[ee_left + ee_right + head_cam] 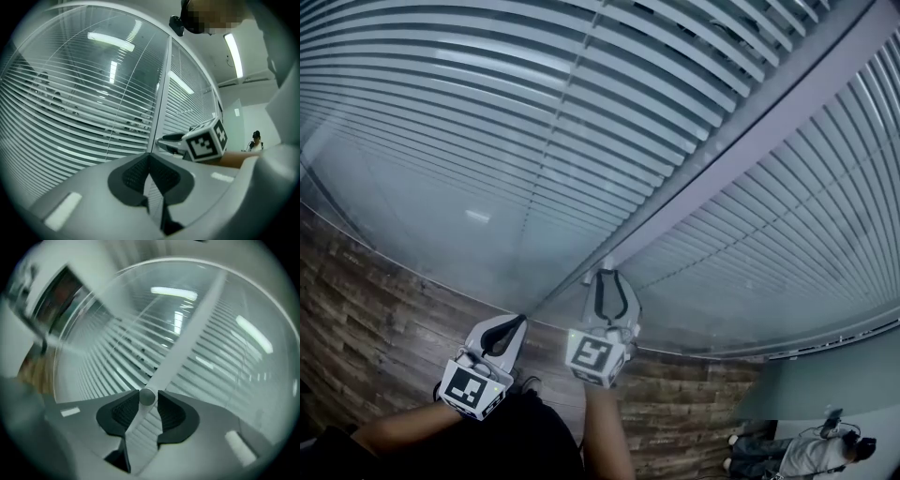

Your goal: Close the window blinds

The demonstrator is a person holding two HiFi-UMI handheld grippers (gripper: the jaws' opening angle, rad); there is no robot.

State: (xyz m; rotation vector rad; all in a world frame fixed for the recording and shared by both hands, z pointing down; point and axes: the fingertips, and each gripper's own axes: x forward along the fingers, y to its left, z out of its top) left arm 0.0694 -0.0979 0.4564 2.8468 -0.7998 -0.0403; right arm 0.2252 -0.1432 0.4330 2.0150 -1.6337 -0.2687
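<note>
Clamping the knob (147,396) squarely in right gripper (609,279); roll about its axis without slipping; left gripper (517,323), seven o'clock, clenched empty.

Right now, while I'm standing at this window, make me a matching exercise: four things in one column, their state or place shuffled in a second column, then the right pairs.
Things
1. left gripper
2. right gripper
3. blind slats
4. bystander

State or place
A. gaps showing between them
B. jaws closed on the round knob
C. far off, at the lower right of the head view
D. jaws together, nothing held

Pairs: 1-D, 2-B, 3-A, 4-C
</note>
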